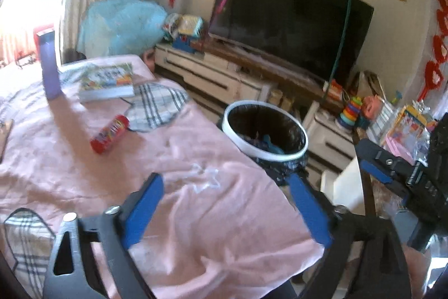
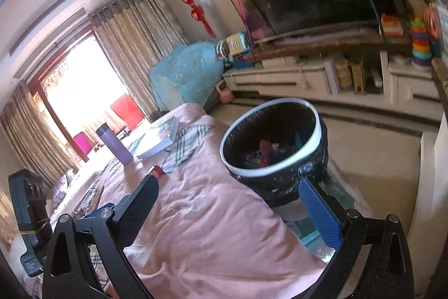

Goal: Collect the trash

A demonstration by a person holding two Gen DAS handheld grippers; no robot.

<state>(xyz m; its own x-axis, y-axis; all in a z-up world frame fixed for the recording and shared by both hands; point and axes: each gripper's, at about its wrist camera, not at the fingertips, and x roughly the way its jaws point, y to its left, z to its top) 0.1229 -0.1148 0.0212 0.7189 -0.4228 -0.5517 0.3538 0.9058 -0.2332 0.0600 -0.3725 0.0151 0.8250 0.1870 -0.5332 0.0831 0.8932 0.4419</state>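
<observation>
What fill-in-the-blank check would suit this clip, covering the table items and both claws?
1. The trash bin beside the table has a white rim and a ____ liner.
2. The red tube lies on the ____ tablecloth.
3. The purple bottle stands ____ near the book.
4. The left claw and right claw are both ____, holding nothing.

Missing words: black; pink; upright; open

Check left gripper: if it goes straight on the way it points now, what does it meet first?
Most likely the pink cloth covering the table: the open, empty left gripper points down at bare fabric. The trash bin sits just right of that line and the red tube well left. Depth is uncertain.
</observation>
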